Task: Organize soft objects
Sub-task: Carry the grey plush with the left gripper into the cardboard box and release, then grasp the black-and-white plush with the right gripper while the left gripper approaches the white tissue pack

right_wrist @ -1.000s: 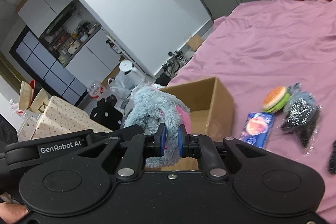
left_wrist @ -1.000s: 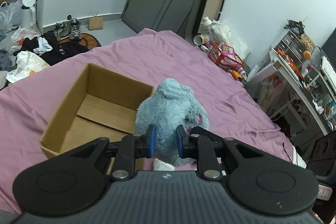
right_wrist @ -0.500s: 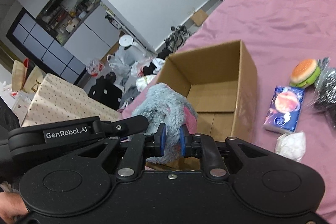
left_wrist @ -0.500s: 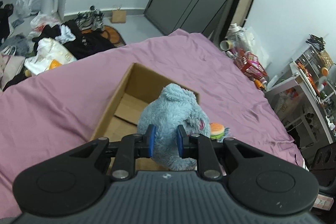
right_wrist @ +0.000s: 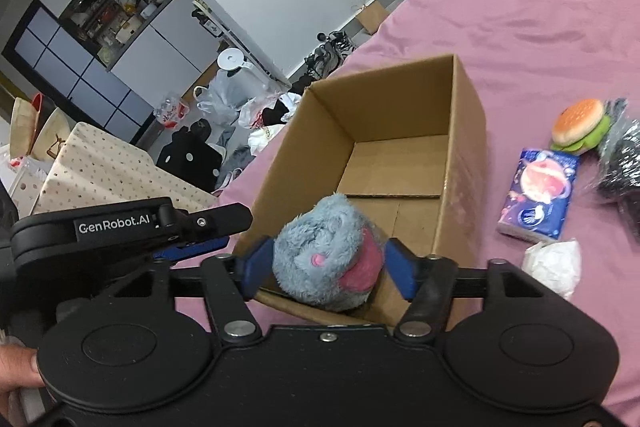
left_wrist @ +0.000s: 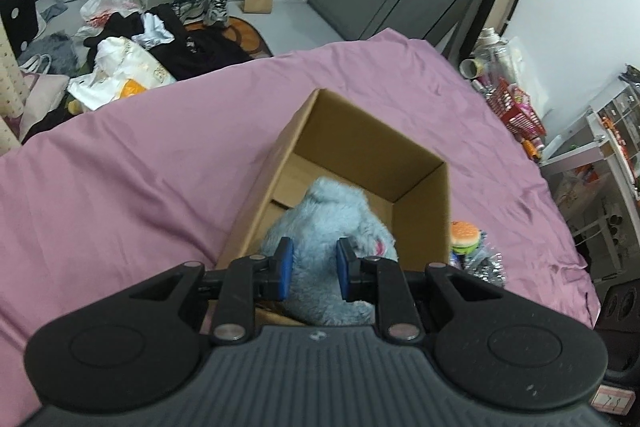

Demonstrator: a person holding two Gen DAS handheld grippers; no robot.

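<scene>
Both grippers have carried the blue plush toy [right_wrist: 326, 251] down over the cardboard box [right_wrist: 464, 131], low in the frame. Right gripper [right_wrist: 326, 263] has just been opening, jaws spread around the toy; left gripper [left_wrist: 310, 269] pinches it from the left.

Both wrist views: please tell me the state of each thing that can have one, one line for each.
left gripper: shut on the plush toy.
right gripper: open, jaws just opened, toy between them.
plush toy: partly inside the box.
cardboard box: open on top, flaps down inside.
burger toy: lying on the bedsheet.
tissue pack: lying flat beside the box.
</scene>
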